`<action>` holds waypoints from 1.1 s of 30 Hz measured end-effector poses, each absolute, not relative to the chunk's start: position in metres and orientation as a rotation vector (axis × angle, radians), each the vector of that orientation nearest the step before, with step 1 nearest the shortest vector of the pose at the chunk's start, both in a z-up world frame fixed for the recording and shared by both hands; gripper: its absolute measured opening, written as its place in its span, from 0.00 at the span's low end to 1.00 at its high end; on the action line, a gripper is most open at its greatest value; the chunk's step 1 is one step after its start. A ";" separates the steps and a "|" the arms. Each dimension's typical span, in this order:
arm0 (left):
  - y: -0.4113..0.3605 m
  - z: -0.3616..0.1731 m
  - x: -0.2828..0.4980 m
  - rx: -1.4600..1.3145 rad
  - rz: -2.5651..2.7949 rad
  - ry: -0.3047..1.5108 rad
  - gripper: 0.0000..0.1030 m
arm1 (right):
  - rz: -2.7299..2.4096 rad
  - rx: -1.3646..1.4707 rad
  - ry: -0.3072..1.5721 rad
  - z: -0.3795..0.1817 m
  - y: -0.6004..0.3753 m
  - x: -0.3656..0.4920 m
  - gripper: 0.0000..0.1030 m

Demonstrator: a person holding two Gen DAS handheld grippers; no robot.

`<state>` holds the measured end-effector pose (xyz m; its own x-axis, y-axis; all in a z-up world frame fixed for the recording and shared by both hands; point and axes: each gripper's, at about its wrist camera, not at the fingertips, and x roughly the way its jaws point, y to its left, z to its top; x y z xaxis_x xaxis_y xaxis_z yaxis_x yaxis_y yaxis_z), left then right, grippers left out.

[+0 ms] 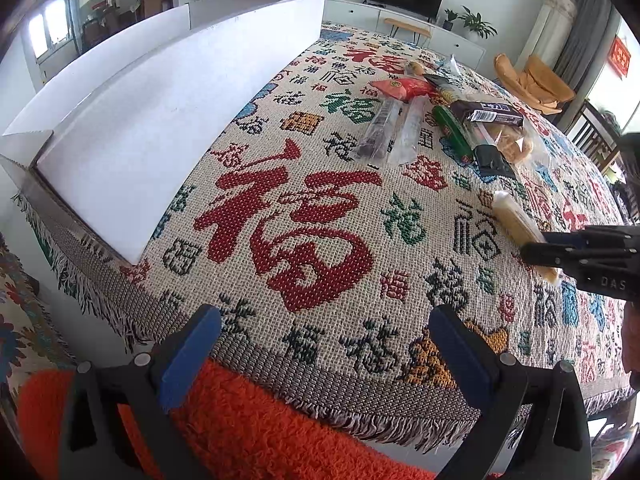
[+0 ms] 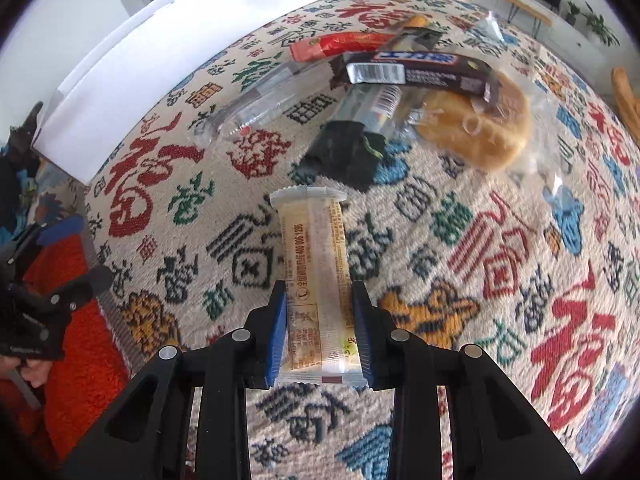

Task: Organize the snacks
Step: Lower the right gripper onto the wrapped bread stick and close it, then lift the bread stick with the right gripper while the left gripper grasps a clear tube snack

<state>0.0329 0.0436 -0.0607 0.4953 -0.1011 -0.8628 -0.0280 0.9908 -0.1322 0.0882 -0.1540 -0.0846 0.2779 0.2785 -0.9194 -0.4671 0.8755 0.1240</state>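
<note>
Woven cloth (image 2: 460,216) with red and green characters covers the counter, and a white box (image 1: 132,120) stands at its far left edge. Several snacks (image 2: 400,92) lie in a pile, overlapping, so some wrappers are hard to read. Right gripper (image 2: 320,320) points steeply down, its jaws pinching a pale bar packet (image 2: 316,264). Left gripper (image 1: 320,356) hovers near the cloth fringe, jaws spread and holding nothing.

Big red 福 characters (image 1: 288,224) run across the woven cloth (image 1: 400,288), repeated smaller in green, blue and black. The pale snack bar wrapper (image 2: 316,264) reads "400 006 1296" along its edge, and the right gripper's (image 1: 540,252) black body shows "DAS".
</note>
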 end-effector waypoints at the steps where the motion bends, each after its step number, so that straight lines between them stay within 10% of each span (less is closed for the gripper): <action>1: 0.043 -0.061 0.033 -0.132 -0.045 1.054 1.00 | 0.490 -0.167 1.189 -0.083 -0.163 0.084 0.31; 11: 0.037 -0.062 0.036 -0.118 -0.036 1.061 1.00 | 0.237 -0.151 1.038 -0.082 -0.239 0.077 0.36; 16: 0.048 -0.063 0.037 -0.191 -0.067 1.073 1.00 | 0.226 -0.110 0.942 -0.094 -0.250 0.074 0.67; 33: 0.003 -0.055 0.232 0.040 -0.036 1.082 1.00 | 0.226 -0.081 0.874 -0.099 -0.252 0.069 0.75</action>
